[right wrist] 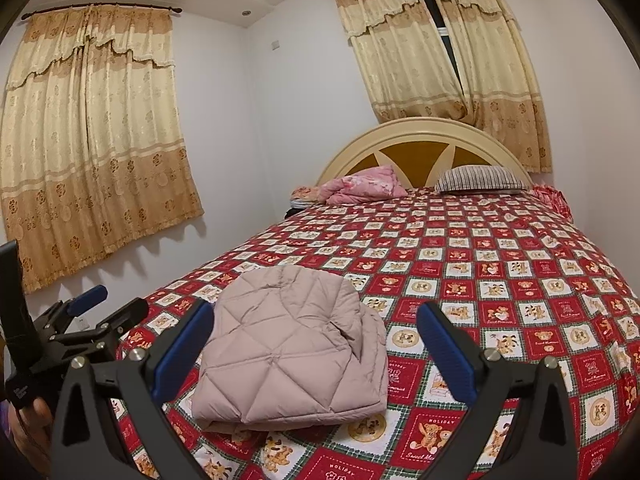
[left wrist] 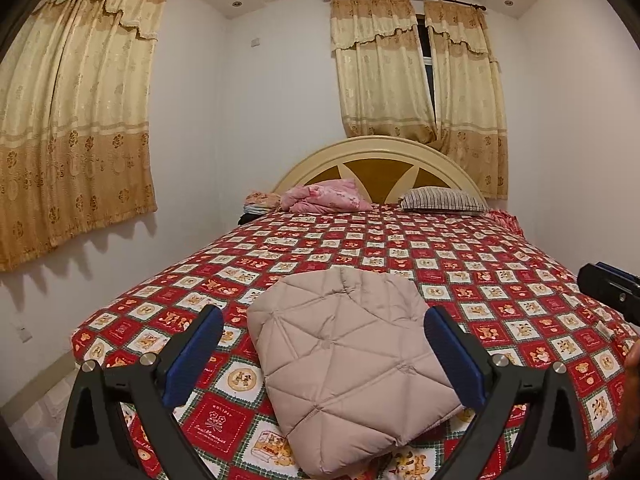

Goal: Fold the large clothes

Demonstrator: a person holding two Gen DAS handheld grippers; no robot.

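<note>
1. inspecting the scene, you hold both tools raised above the near end of the bed (left wrist: pixel 500 264), and neither touches anything. your left gripper (left wrist: pixel 324 344) stands wide and empty; your right gripper (right wrist: pixel 316 340) likewise stands wide and empty.
2. the quilted jacket (left wrist: pixel 344 364) lies on the bedspread near the foot of the bed, already folded into a compact, roughly square bundle. it sits directly ahead of and below your left tool, framed between its blue pads (left wrist: pixel 196 356). from the right wrist view the jacket (right wrist: pixel 292 356) lies ahead and to the left of centre, so your left hand looks the nearer one.
3. the bundle's longer side runs roughly away from you toward the headboard (left wrist: pixel 380 160), turned slightly clockwise. layered edges show on its right flank in the right wrist view; the fold appears complete or nearly so, in my judgement.
4. the surface is a soft red checked cover with bear prints, lying fairly flat. expect it to give under pressure.
5. beyond it, a pink bundle (left wrist: pixel 324 196) and a striped pillow (left wrist: pixel 444 200) rest against the headboard, well apart from the jacket. curtains (left wrist: pixel 76 120) hang on the left and rear walls.
</note>
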